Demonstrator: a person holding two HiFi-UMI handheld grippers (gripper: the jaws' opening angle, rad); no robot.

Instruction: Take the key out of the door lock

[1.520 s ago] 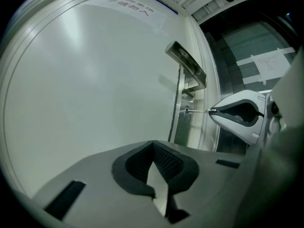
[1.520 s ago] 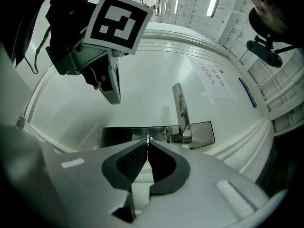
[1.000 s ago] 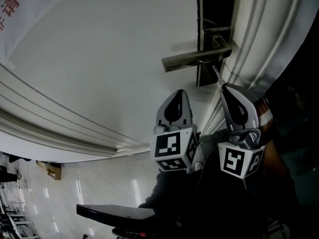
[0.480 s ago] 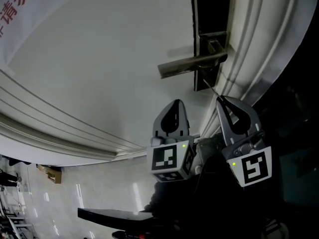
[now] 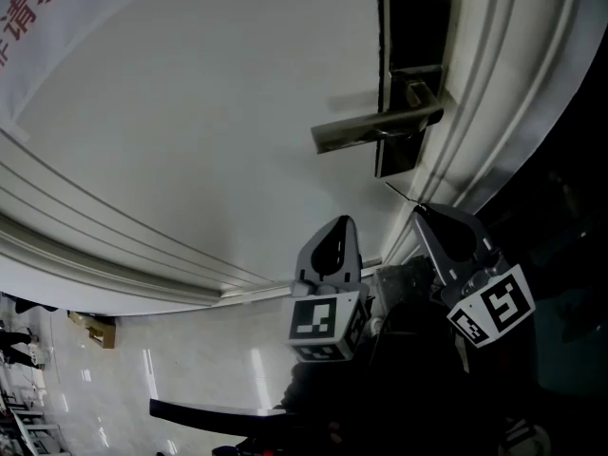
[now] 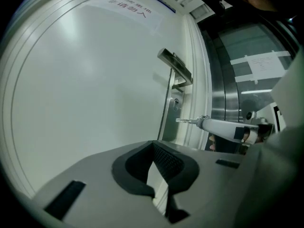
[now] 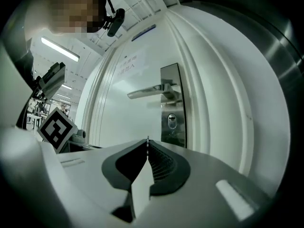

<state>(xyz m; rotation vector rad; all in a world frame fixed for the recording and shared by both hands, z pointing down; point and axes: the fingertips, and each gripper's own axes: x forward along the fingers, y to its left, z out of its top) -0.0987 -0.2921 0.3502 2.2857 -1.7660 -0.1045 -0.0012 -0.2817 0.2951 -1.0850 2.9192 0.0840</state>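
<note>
Just off the door lock [image 7: 171, 121], key [image 5: 399, 193] clear of it.
Right gripper [image 5: 419, 211] pinches key; left gripper [image 5: 343, 222] pressed together, empty.

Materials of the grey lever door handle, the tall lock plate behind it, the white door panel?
Grey lever handle: brushed metal, satin sheen. Lock plate: likely polished steel, mirror-like, dark reflections. Door panel: smooth white painted finish; core material can't be told.

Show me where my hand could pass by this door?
Free: the wide white door panel left of the lever handle, above the left tongs. Crowded: just under the lock plate, where the right tongs hold the key beside the left tongs.
</note>
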